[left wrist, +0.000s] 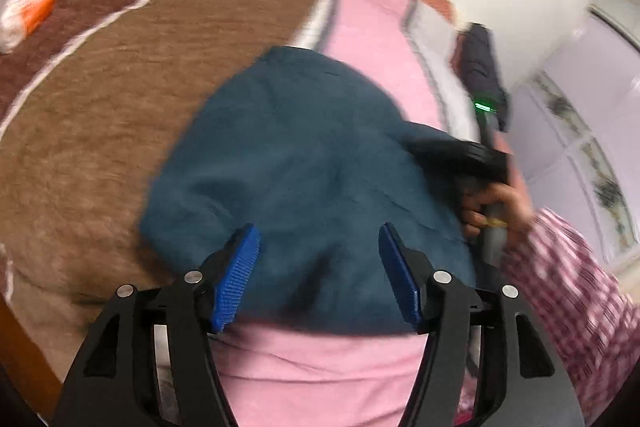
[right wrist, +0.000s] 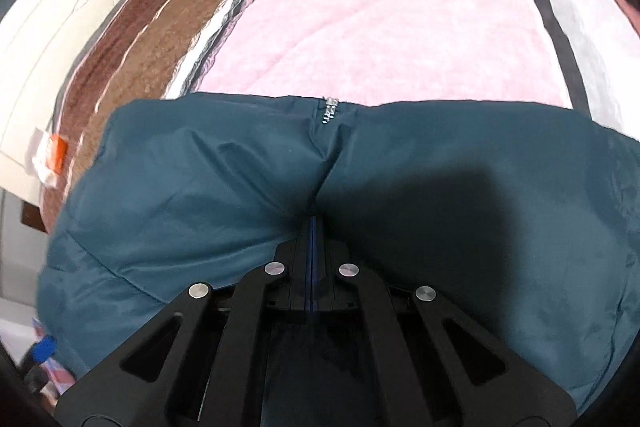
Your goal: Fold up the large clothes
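Both wrist views look down close over the teal jacket (left wrist: 304,163) (right wrist: 240,187) on the bed (left wrist: 100,99) (right wrist: 380,27); the left one sees the right hand-held gripper (left wrist: 480,155) at 3 o'clock.

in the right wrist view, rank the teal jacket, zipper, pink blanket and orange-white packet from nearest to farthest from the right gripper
1. teal jacket, pinched by the right gripper
2. zipper, straight ahead at the jacket's far edge
3. pink blanket, beyond the zipper
4. orange-white packet, far left

The big jacket (right wrist: 200,187) is dark blue-green with a small silver zipper (right wrist: 330,110). Under it lies a blanket (left wrist: 372,27) in pink and brown with white lines. The left gripper (left wrist: 320,267) is black with bright blue pads (left wrist: 240,267). A sleeve (left wrist: 568,287) on the right has pink and white checks.
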